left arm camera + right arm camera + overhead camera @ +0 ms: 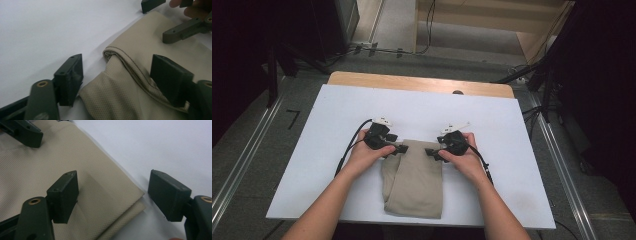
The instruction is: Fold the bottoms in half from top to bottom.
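The cloth [414, 182], a beige folded garment, lies flat on the white table [337, 115], near the table's front edge and midway between its sides. Its far end points away from the person; both tools sit at that end.

Left tool [398, 148]: held in the left hand [364, 155], positioned at the cloth's far left corner. In the left gripper view, the jaws stand apart and straddle the corner [112, 53], where a stitched hem folds over. One jaw sits over bare table just beside the cloth edge; the other sits over the cloth. The pads do not press on the fabric. Nothing is gripped.

Right tool [432, 152]: held in the right hand [464, 160], positioned at the cloth's far right corner. In the right gripper view, the jaws stand apart on either side of the layered corner [140, 197]. One jaw is over the cloth, the other over bare table. The pads are clear of the fabric. Nothing is gripped.

The two tools face each other across the cloth's far end, well apart.

A cable [347, 147] trails from the left tool across the table.
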